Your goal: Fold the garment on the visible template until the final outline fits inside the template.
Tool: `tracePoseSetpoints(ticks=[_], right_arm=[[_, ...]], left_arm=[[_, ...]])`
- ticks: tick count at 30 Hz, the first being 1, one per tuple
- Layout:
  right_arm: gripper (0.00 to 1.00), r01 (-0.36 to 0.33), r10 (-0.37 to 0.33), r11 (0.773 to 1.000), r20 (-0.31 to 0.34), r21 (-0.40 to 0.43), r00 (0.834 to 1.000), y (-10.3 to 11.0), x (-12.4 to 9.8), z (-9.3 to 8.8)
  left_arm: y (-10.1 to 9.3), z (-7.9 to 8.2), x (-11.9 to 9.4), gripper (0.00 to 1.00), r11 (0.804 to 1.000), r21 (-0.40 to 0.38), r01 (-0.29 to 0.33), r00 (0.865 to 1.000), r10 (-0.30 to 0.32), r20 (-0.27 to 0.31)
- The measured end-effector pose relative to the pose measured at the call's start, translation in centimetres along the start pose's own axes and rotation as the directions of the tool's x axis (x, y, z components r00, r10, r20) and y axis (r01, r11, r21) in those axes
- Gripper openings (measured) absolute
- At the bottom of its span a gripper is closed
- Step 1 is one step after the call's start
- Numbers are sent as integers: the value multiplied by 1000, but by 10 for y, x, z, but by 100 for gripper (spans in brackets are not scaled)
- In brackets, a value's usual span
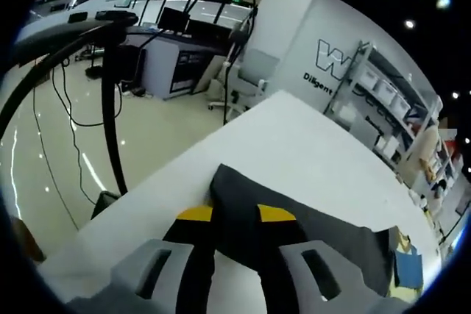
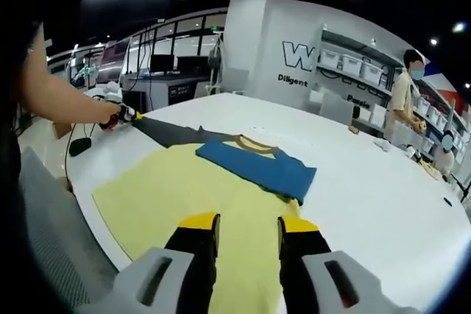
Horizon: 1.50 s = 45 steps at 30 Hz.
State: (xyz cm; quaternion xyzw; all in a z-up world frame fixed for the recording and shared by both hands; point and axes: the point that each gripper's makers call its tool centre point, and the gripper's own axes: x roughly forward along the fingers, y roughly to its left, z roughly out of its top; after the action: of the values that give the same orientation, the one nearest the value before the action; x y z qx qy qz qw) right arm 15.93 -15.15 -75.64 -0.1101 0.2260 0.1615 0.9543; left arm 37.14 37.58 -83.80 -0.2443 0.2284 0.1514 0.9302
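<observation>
A blue shirt [image 2: 257, 168] with a yellow collar and dark grey sleeves lies folded at the far side of a pale yellow template [image 2: 169, 196] on the white table [image 2: 368, 204]. One grey sleeve [image 2: 173, 134] stretches left off the template to my left gripper [image 2: 121, 114], which a hand holds. In the left gripper view the grey sleeve [image 1: 324, 229] fills the gap between the yellow-tipped jaws of my left gripper [image 1: 235, 215], which is shut on it. My right gripper [image 2: 249, 222] hovers open over the template's near part, with nothing between its fingers.
The table's edge [image 1: 140, 196] runs close to the left gripper, with a black stand and cables [image 1: 110, 93] on the floor beyond. A person [image 2: 405, 86] stands at the table's far right by shelves of bins [image 2: 346, 60]. Small items [image 2: 383, 145] lie there.
</observation>
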Motion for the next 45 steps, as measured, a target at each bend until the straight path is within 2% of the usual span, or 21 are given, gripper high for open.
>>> tracePoseSetpoints(ticks=[8,15,25,29,33,40,41,45], right_arm=[[27,2,-2,1000,-4,4,1000,-1,0,-1],[26,5,-5,1000,-5,5,1000,-2,0,-1],[26,10,-10,1000,5,9,1000,-3,-1,1],[25,13,-13,1000,5,11,1000,-4,-2,1],[25,12,-12,1000,9,14,1000,-3,-2,2],[25,9,-9,1000,18,20,1000,-3,-3,4],[25,9,-9,1000,20,22,1000,-3,-3,4],[25,11,-13,999,36,32,999,-5,-5,7]], left_arm=[[5,-2,1,0,1000,1,-30,1000,30,-1],[6,0,3,0,999,33,-33,999,32,12],[-2,11,-4,0,997,72,-7,999,4,38],[-14,16,-9,0,994,109,18,998,-23,51],[-24,22,-14,0,993,111,39,996,-47,70],[-52,32,-23,0,984,155,92,990,-108,94],[-69,33,-28,0,978,167,124,985,-142,97],[-96,30,-34,0,959,231,162,978,-187,89]])
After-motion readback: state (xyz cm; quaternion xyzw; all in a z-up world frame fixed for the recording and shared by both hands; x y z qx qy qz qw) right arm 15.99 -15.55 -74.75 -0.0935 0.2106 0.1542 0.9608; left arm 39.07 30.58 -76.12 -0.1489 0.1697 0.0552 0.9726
